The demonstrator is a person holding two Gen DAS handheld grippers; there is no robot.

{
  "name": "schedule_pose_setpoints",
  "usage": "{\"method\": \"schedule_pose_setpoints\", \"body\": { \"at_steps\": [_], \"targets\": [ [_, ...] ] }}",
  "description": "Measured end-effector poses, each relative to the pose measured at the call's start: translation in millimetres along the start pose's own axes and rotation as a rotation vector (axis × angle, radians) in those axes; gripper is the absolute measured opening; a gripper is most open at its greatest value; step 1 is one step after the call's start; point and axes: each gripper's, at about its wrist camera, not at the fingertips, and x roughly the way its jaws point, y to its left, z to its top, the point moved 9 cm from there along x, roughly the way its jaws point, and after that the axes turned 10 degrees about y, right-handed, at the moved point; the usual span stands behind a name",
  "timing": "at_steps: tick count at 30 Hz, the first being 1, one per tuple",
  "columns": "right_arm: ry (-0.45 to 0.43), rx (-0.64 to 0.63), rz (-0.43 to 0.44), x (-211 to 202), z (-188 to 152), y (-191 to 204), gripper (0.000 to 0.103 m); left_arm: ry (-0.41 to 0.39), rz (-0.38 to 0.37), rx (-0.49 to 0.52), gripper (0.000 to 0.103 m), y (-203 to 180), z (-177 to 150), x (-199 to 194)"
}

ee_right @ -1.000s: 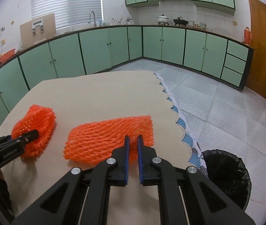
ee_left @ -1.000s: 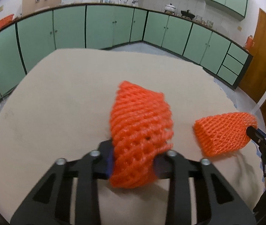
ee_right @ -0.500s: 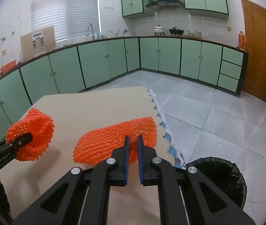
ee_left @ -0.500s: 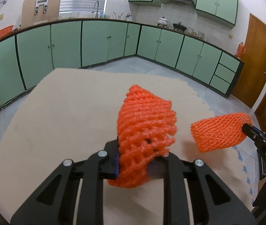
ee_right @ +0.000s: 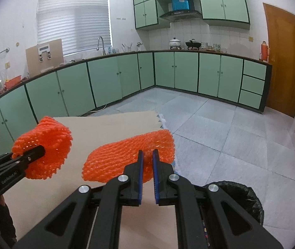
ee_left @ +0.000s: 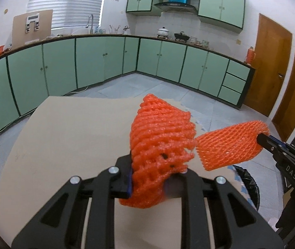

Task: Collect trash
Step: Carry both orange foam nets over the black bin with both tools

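My left gripper [ee_left: 149, 178] is shut on a crumpled orange foam net [ee_left: 160, 145] and holds it well above the beige table [ee_left: 64, 137]. It also shows in the right wrist view [ee_right: 45, 145], at the left. My right gripper [ee_right: 147, 157] is shut on a second, flatter orange foam net [ee_right: 126, 155], held in the air over the table's right edge. That net shows in the left wrist view [ee_left: 228, 145] at the right. A black-lined trash bin [ee_right: 243, 197] stands on the floor below and right of the right gripper.
The table [ee_right: 97, 128] has a scalloped blue-and-white cloth edge [ee_right: 162, 122] on its right side. Green kitchen cabinets [ee_right: 168, 74] line the far walls. A wooden door [ee_right: 282, 62] is at the right. Grey tiled floor [ee_right: 230, 128] lies beyond the table.
Both grippers have lifted their orange nets off the table and risen. The right gripper has carried its net rightwards, past the table edge, closer to the bin.
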Motion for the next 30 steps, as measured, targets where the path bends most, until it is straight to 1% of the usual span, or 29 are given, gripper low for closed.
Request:
{"method": "schedule_pose_setpoints", "body": {
  "at_steps": [7, 16, 30],
  "targets": [
    [-0.025, 0.015, -0.018, -20.4, 0.6, -19.7, 0.008, -0.013, -0.050, 0.040, 0.019, -31.5, -3.3, -8.2],
    [-0.040, 0.048, -0.063, -41.0, -7.1, -55.3, 0.008, -0.020, -0.101, 0.098, 0.019, -76.9, -7.3, -10.6],
    [-0.057, 0.110, -0.147, -71.0, -23.4, -129.1, 0.008, -0.013, -0.195, 0.205, 0.019, -161.4, -16.0, -4.1]
  ]
}}
